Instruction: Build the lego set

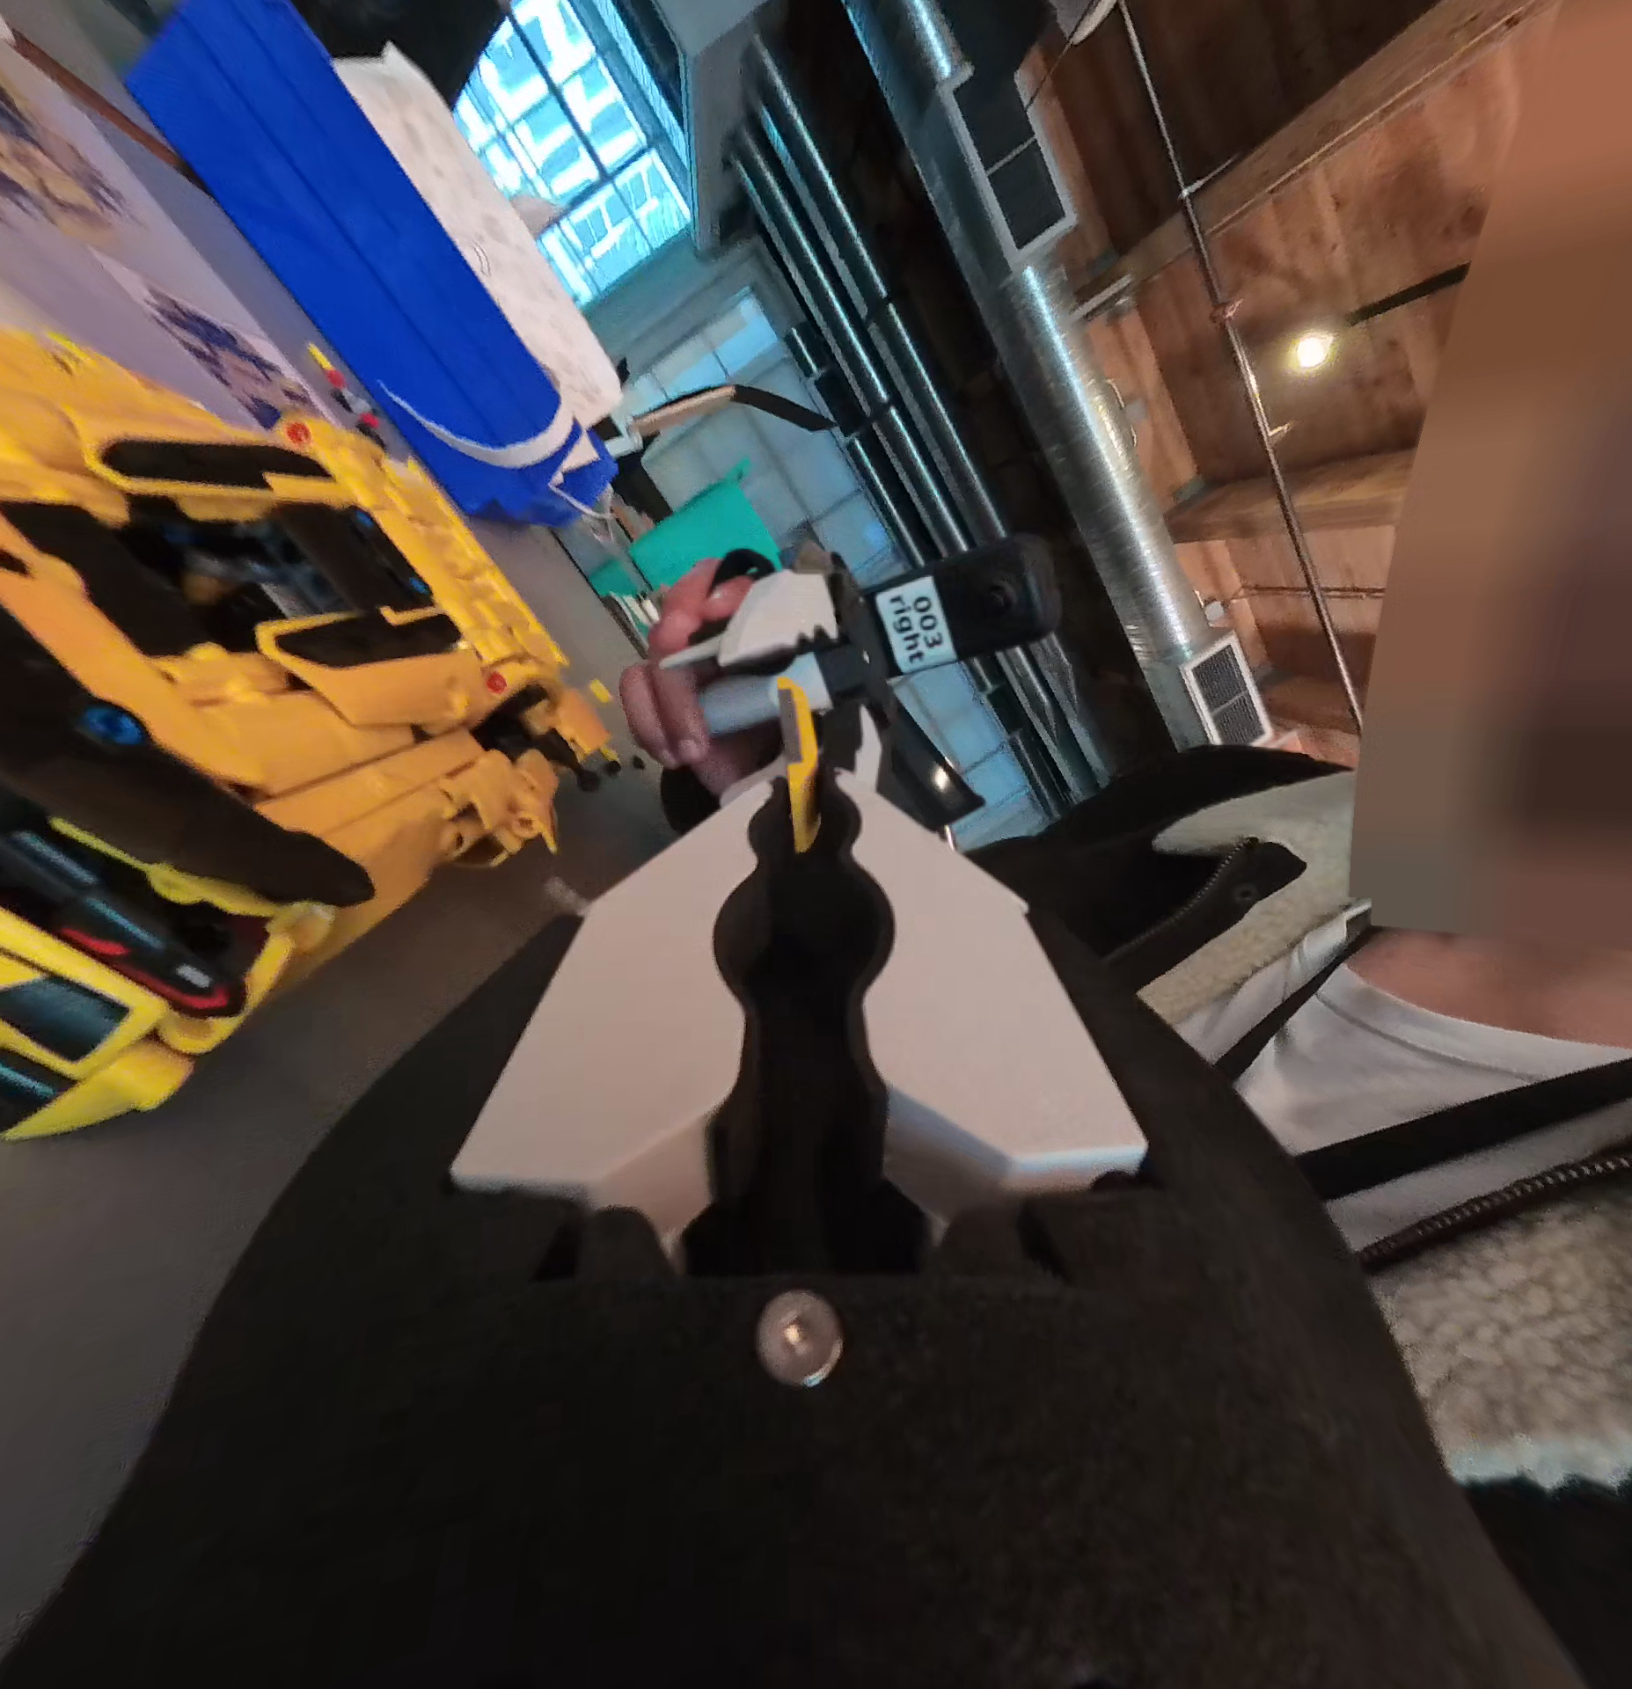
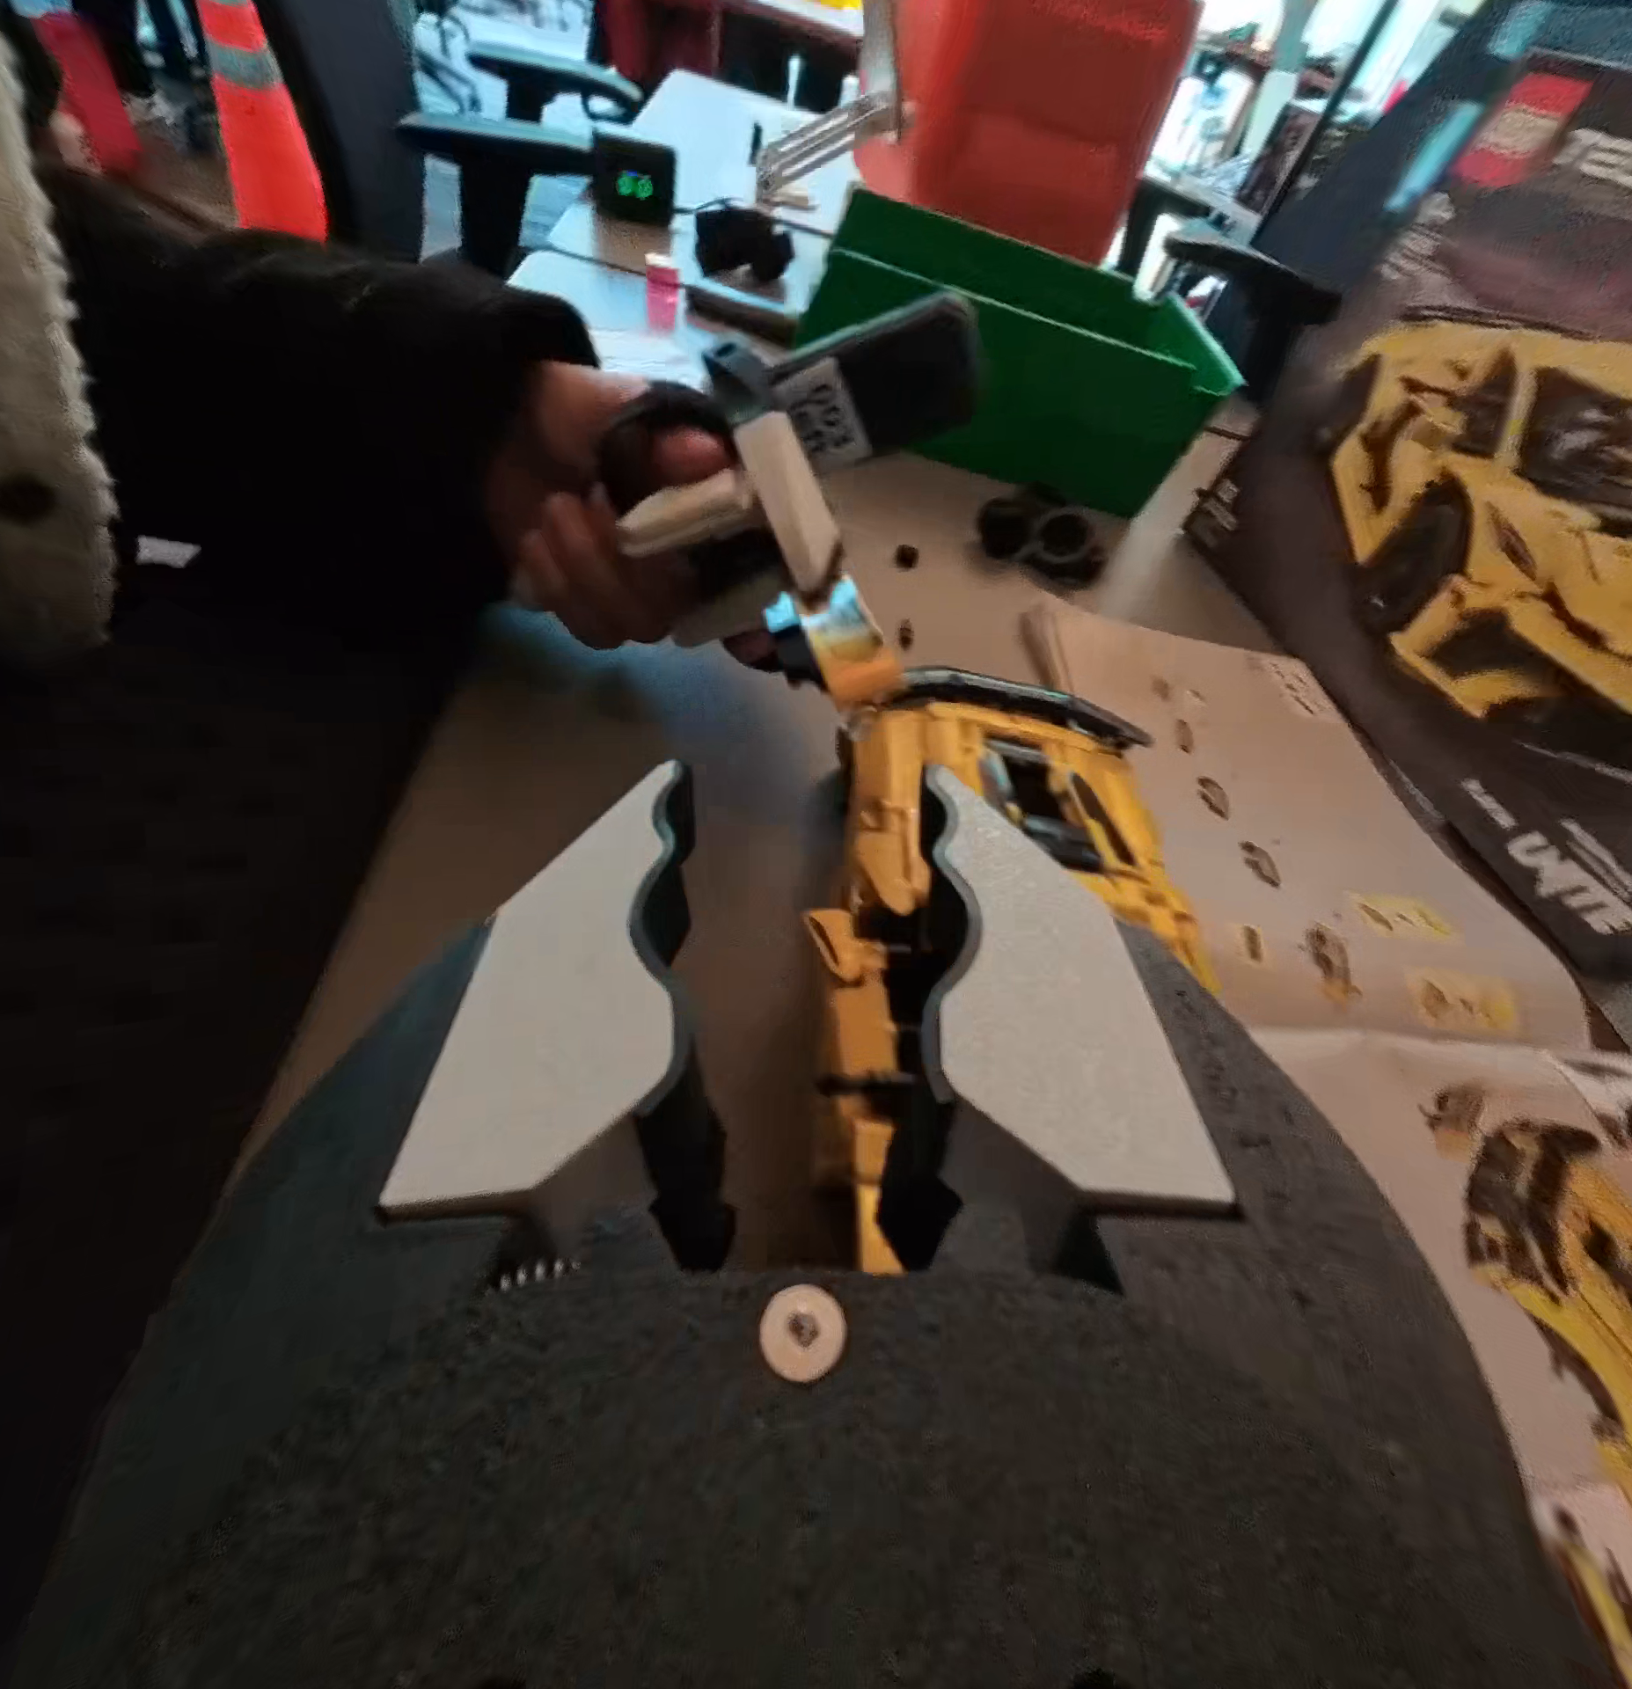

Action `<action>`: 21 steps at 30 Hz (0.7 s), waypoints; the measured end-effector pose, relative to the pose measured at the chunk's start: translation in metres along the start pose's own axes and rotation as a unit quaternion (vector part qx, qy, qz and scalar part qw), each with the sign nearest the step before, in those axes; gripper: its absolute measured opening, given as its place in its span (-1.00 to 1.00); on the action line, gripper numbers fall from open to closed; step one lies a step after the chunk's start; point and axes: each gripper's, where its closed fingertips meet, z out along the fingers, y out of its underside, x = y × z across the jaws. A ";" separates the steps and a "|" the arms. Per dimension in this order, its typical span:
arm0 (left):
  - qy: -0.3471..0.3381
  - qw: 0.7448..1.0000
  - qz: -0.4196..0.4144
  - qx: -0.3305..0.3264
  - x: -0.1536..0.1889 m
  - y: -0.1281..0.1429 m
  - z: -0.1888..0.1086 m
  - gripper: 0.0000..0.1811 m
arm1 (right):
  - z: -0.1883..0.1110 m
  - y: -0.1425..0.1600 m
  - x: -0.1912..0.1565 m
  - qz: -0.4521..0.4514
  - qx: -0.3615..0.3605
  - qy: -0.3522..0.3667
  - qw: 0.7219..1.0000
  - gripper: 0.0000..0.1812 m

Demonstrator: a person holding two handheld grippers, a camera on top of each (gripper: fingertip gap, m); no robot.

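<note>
1. Workshop room with wooden walls, metal ducts and large windows; grey tabletop (image 2: 556, 786) below.
2. On it, a yellow lego car (image 2: 967, 823), partly built, lying on an open instruction booklet (image 2: 1342, 877); the set's box (image 2: 1479, 475) standing just beside, at right.
3. Farther back, a green bin (image 2: 1050, 366), with black tyres (image 2: 1040, 535) in front of it.
4. Left tongs (image 1: 798, 823) pressed together, pinching a small yellow piece (image 1: 801, 768) at the tips, held up in the air.
5. Seen from the right wrist, that piece (image 2: 853, 653) just above the car's far end; contact impossible to tell.
6. Right tongs (image 2: 803, 823) spread wide, holding nothing, above the tabletop with the car's side between the fingers.
</note>
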 end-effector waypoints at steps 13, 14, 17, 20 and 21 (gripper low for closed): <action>0.042 0.996 -0.060 -0.046 0.007 0.023 0.011 -0.94 | 0.013 -0.007 -0.021 -0.005 0.001 -0.025 1.000 -0.75; 0.045 0.996 -0.055 -0.045 0.009 0.023 0.011 -0.93 | 0.013 -0.008 -0.022 0.019 0.007 -0.036 0.999 -0.75; 0.053 0.998 0.002 -0.036 0.021 0.019 0.013 -0.83 | 0.008 -0.014 -0.021 0.131 0.032 -0.083 0.987 -0.75; 0.050 0.995 0.089 0.019 0.034 0.002 0.009 -0.63 | -0.002 -0.023 -0.015 0.266 0.075 -0.134 0.952 -0.80; 0.046 0.991 0.122 0.029 0.039 0.000 0.009 -0.62 | -0.004 -0.026 -0.015 0.321 0.084 -0.161 0.929 -0.81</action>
